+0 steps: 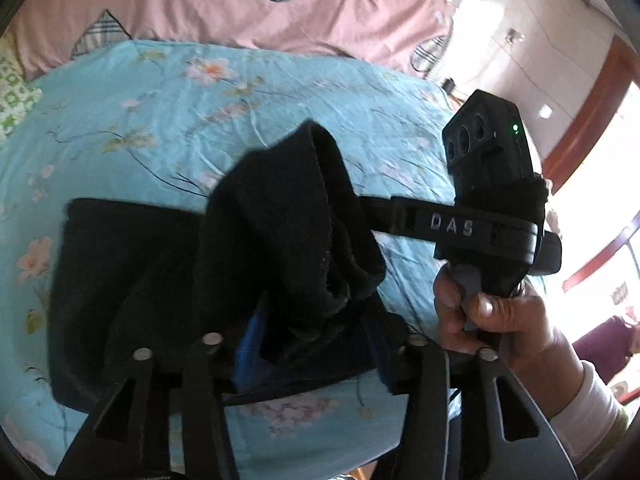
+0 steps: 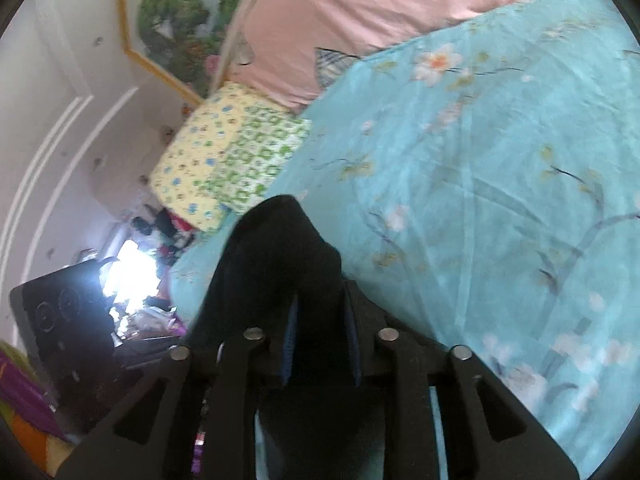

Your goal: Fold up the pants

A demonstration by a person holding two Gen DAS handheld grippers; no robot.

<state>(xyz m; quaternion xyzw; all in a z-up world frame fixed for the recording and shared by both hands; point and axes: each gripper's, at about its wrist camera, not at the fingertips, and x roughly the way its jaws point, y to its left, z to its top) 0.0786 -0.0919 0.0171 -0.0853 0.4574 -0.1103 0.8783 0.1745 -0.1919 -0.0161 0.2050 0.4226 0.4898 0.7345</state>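
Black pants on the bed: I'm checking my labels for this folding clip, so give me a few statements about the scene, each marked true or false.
1. The black fabric pants lie on a light blue floral bedsheet. True.
2. A pink cover with plaid hearts lies beyond the sheet. True.
3. A gloved hand holds the right tool. False: the hand is bare, with a white sleeve.
4. The pants lie flat all over. False: a bunch stands up at the left tool.
5. Black fabric sits between the right tool's fingers. True.
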